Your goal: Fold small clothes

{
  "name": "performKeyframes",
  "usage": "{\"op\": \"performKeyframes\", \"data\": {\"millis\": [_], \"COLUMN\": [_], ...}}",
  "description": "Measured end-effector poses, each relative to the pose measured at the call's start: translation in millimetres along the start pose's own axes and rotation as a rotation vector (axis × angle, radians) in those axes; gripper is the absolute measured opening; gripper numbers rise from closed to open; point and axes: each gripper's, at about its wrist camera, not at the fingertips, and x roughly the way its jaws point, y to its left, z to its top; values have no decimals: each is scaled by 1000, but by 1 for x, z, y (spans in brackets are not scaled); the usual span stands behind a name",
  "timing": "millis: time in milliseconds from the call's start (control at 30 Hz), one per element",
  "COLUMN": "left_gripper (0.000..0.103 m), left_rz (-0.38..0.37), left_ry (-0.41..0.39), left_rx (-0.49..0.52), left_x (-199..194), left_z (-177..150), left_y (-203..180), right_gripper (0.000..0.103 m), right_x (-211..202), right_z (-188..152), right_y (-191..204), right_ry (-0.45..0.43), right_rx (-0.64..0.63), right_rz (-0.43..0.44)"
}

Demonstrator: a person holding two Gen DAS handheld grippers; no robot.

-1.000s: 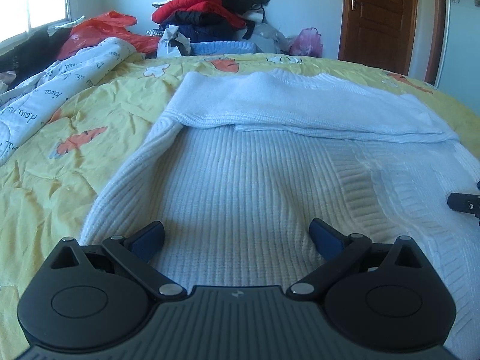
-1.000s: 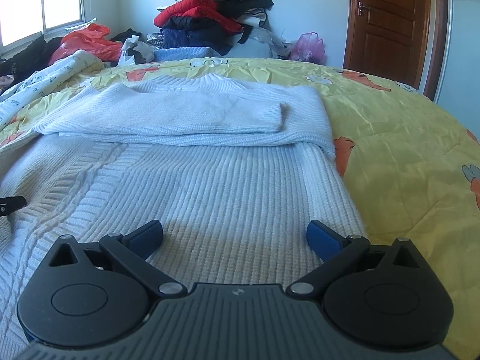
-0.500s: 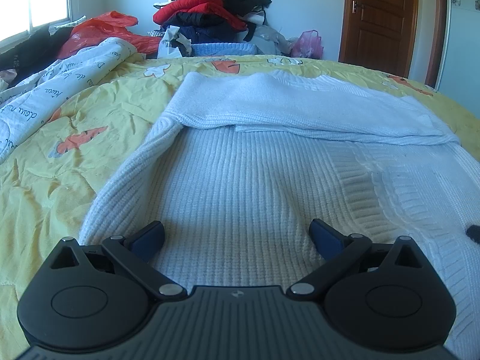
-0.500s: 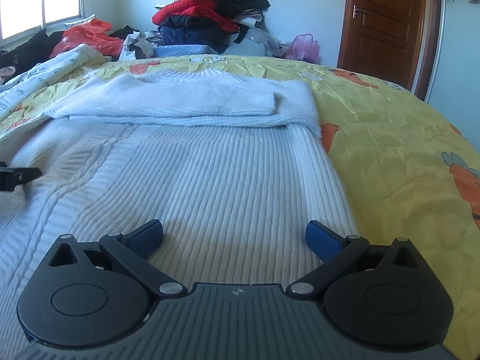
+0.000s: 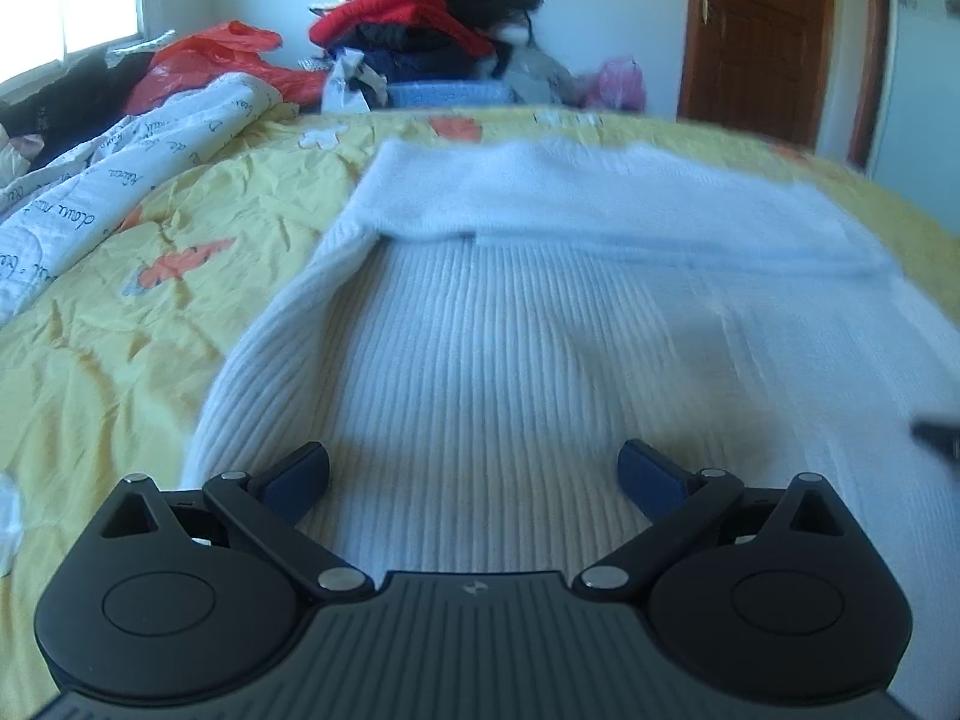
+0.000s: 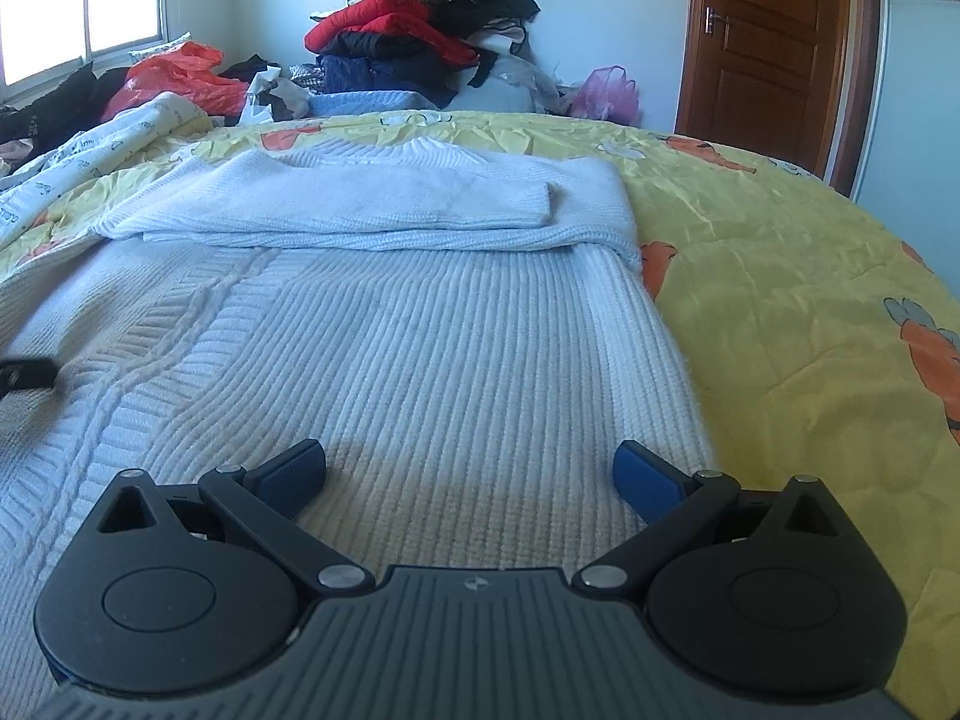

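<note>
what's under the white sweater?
The white knit sweater lies flat on the yellow printed quilt, which shows along both its sides. Its sleeves are folded across its far end. Anything between sweater and quilt is covered.

I see a white ribbed knit sweater (image 6: pixel 372 324) lying flat on the bed, filling the lower middle of both frames. Its sleeves are folded across the chest in the upper middle of the frame, one stacked on the other. A cable-knit band runs down the body at the left of the right wrist frame. The hem lies nearest me.
</note>
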Motion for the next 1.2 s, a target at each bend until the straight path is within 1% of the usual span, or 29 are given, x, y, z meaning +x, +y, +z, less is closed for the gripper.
{"op": "performKeyframes", "data": {"millis": [133,233,467,633,733,1000,1200], "left_gripper": [103,103,103,103,103,103,103], "left_rz": [17,24,8,-5,-10,18,26], "left_ry": [-39,-60,-62,-47,-38,-32,-27], "left_rx": [78,105,85,104,115,142,154], "left_x": [-21,-32,-35,-39,-42,-51,-55], "left_z": [-20,-30,-34,-34,-36,-41,-44], "left_y": [-5,-6,-2,0,1,-5,-6], "right_gripper": [102,102,102,102,102,102,102], "right_x": [-1,-4,-19,-35,-45,-58,-63], "right_z": [0,-2,-14,-29,-36,-45,-48], "right_y": [0,1,1,1,-1,-1,-1], "right_ry": [-1,0,-1,-19,-15,-12,-9], "right_rx": [-3,-3,-7,-25,-23,-38,-43], "right_rz": [-5,-10,-15,-17,-7,-4,-1]}}
